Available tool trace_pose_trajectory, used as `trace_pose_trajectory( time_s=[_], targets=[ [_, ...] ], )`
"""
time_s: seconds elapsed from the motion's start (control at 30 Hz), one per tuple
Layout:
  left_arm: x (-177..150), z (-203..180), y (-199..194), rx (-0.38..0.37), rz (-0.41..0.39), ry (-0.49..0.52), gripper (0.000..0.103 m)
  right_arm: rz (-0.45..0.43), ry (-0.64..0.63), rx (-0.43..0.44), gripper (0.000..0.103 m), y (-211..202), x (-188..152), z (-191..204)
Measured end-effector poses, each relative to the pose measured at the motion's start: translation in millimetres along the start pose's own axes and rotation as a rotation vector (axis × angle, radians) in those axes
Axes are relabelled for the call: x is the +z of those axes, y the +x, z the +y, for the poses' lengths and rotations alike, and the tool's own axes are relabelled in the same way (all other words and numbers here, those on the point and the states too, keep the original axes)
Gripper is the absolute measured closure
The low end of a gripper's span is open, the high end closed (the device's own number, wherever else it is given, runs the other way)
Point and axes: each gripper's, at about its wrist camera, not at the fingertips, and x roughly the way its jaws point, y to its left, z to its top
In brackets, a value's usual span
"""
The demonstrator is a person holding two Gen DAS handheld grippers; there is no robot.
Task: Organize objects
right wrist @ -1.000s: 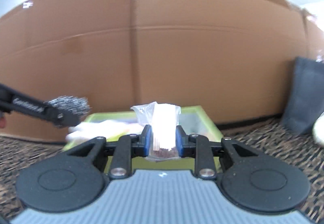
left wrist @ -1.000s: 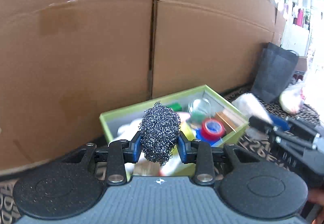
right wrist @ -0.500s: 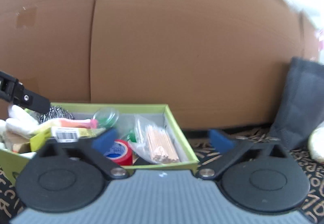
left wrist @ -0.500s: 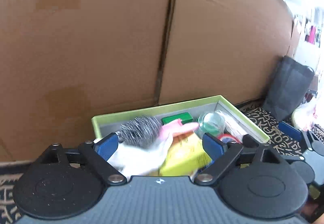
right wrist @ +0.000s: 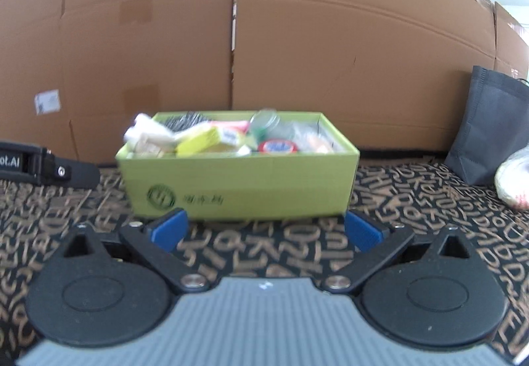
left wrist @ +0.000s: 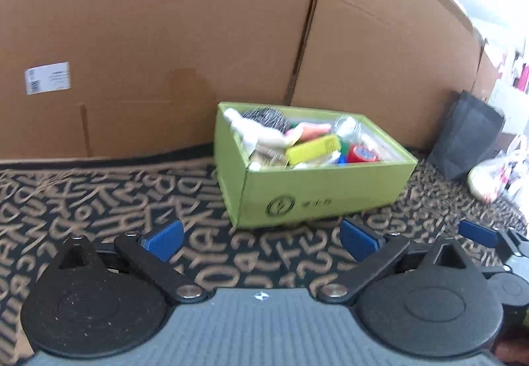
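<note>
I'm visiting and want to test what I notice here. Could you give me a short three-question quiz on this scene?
1. True or false: the left gripper is holding the steel wool scourer.
2. Where is the red tape roll? A) on the carpet B) inside the green box C) in the dark bag
3. Fill in: behind the green box stands a wall of large ______ boxes.

Key: 1. False: both it and the right gripper are open and hold nothing; the scourer lies in the box. 2. B. 3. cardboard.
</note>
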Motion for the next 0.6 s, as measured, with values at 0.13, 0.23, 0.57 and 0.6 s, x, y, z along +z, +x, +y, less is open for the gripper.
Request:
trace_pose_trajectory(
  time_s=[0.13,0.23,0.57,0.6],
  targets=[
    [-8,-3,-16,0.079,0.054,0.028,0.000,0.038,0.023,0.007,0.000,-17,-11,6],
    [-15,-8,-25,0.107,0.076,0.055,0.000,0.053,0.022,0.016,0.000,-24,-13,12],
    [-20,-5,-48,0.118,0.059,0.057,0.000,0.035,0.036,-0.010,0.000,-38,-11,20],
    [-20,-5,-49,0.119,0.060,0.054,0.000,0.038,0.044,-0.010,0.000,-38,-11,20]
  ],
)
